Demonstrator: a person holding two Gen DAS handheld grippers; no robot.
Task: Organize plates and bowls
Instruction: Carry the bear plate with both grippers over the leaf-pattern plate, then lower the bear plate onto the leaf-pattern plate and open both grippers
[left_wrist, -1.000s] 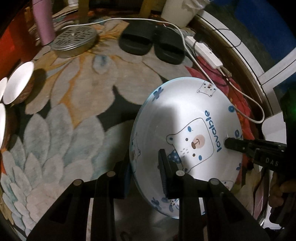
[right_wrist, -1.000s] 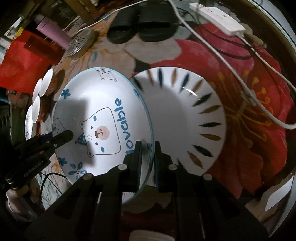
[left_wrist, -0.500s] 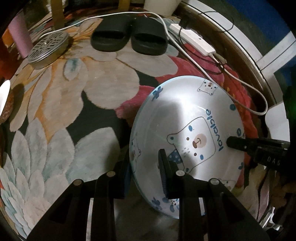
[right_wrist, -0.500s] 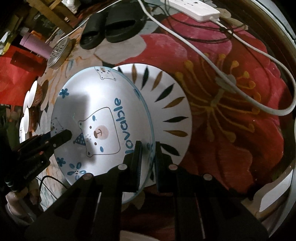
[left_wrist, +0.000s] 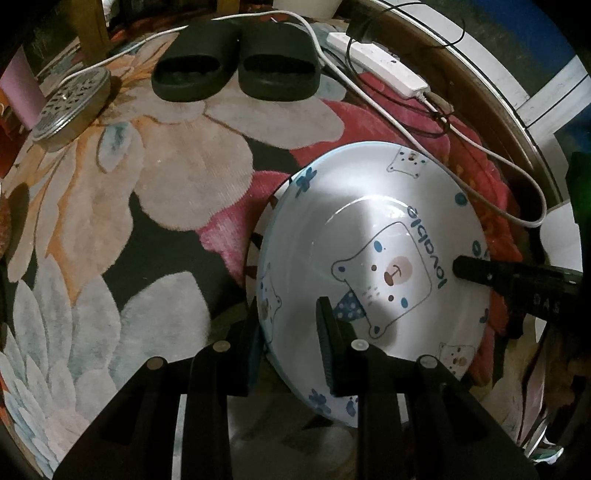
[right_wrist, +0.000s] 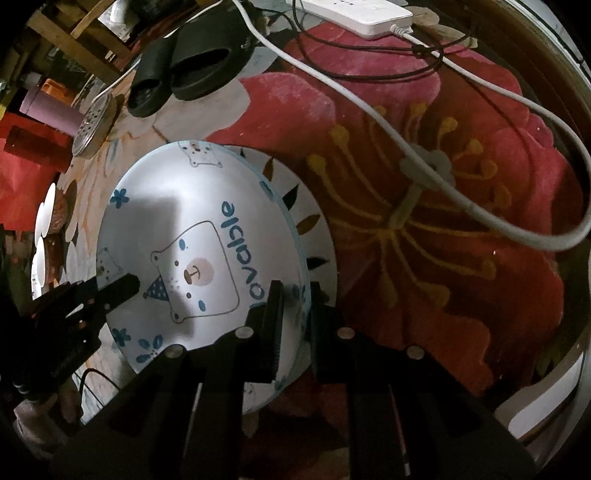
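Both grippers hold one white bear plate (left_wrist: 373, 236) with blue "lovable" lettering, level above the floral rug. My left gripper (left_wrist: 290, 325) is shut on its near-left rim. My right gripper (right_wrist: 293, 314) is shut on the opposite rim of the plate (right_wrist: 199, 229); its black fingers (left_wrist: 480, 273) show across the plate in the left wrist view. Under the bear plate lies a white plate with dark leaf marks (right_wrist: 317, 236), mostly hidden; only its right edge shows. Small white bowls (right_wrist: 44, 214) sit at the far left.
Black slippers (left_wrist: 236, 66) lie at the rug's far side, with a round metal strainer lid (left_wrist: 70, 107) to their left. A white power strip (left_wrist: 384, 70) and white cable (right_wrist: 424, 155) cross the red flower part of the rug (right_wrist: 461, 258). A pink cup (right_wrist: 48, 110) stands far left.
Both grippers have carried the bear plate to the right over the leaf-marked plate, which is now almost covered. The white bowls have slid out of the left wrist view.
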